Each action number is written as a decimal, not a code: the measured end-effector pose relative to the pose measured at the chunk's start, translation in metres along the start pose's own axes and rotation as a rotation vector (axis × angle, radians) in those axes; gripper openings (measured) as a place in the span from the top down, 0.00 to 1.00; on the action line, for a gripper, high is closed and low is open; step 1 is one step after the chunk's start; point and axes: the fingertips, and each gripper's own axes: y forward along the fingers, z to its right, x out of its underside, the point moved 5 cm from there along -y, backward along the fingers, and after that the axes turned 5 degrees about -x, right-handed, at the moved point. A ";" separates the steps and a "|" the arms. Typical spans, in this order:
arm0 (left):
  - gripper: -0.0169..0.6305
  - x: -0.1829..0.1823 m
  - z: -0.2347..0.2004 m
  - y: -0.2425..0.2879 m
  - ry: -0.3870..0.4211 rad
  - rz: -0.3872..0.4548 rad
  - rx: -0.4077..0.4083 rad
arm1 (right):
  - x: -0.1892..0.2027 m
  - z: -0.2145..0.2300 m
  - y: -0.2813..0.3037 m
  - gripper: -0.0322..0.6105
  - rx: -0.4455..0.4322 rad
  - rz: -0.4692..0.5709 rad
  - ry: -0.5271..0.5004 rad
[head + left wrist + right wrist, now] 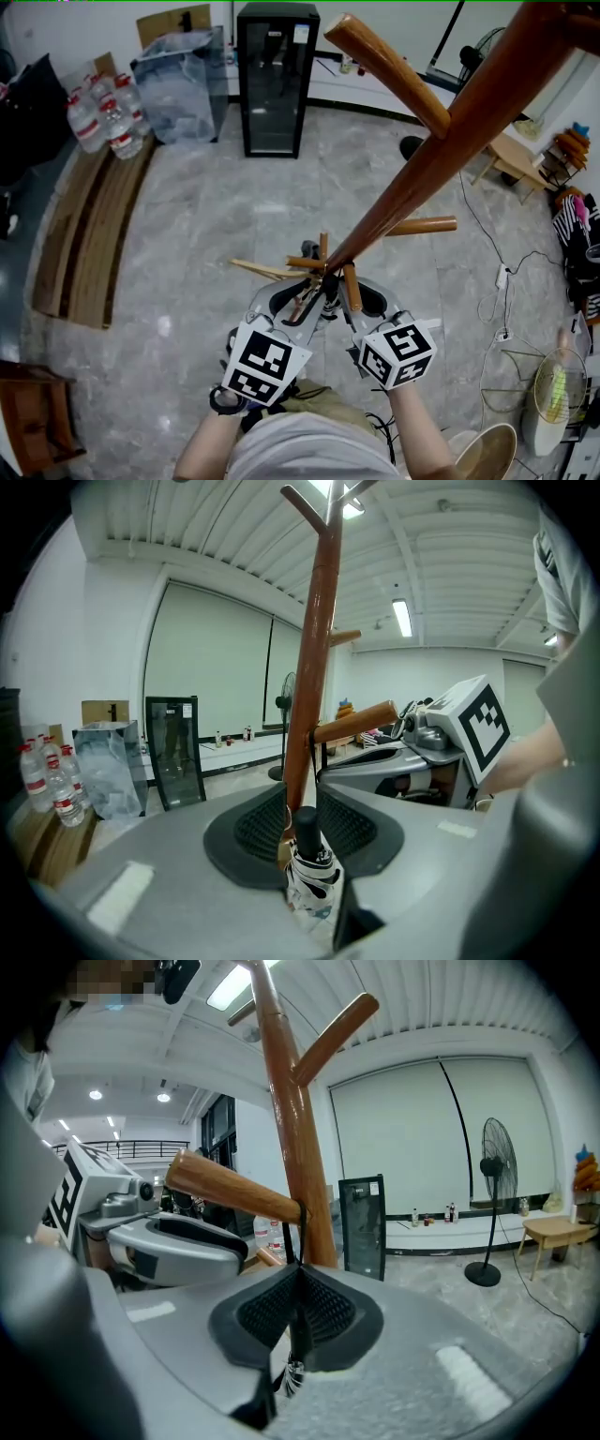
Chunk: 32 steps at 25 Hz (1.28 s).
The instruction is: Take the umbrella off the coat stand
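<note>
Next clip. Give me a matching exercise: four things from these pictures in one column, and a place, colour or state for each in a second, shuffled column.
Things:
1. umbrella
2. strap
3. cabinet
4. bottles

Place, colour or state:
A. looped over a peg
B. beside the clear bin
C. between the jaws of the left gripper
D. black, with a glass door

Pairs: 1-C, 2-A, 3-D, 4-B

Grey left gripper [302, 829], right gripper [298, 1309] (black ribbed fingers [258, 827]); pale shirt [309, 452].
</note>
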 end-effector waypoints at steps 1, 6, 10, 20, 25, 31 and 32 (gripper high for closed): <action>0.82 0.000 0.001 0.001 -0.001 0.001 0.003 | 0.000 -0.001 0.000 0.94 0.000 -0.002 -0.002; 0.83 -0.001 0.003 0.004 -0.006 0.005 0.016 | -0.001 -0.001 -0.002 0.94 0.000 -0.009 -0.002; 0.83 -0.005 0.006 0.009 -0.006 0.012 0.032 | -0.002 -0.002 -0.005 0.95 0.000 -0.013 -0.007; 0.83 -0.011 0.010 0.025 -0.019 0.020 0.071 | -0.004 -0.005 -0.010 0.95 0.001 -0.010 -0.026; 0.84 -0.013 0.010 0.031 -0.025 0.024 0.083 | -0.005 -0.005 -0.014 0.95 0.004 -0.008 -0.034; 0.89 -0.013 0.012 0.038 -0.026 0.017 0.110 | -0.006 -0.005 -0.018 0.95 0.001 -0.012 -0.047; 0.90 -0.013 0.012 0.039 -0.027 0.018 0.108 | -0.006 -0.006 -0.018 0.95 -0.001 -0.012 -0.048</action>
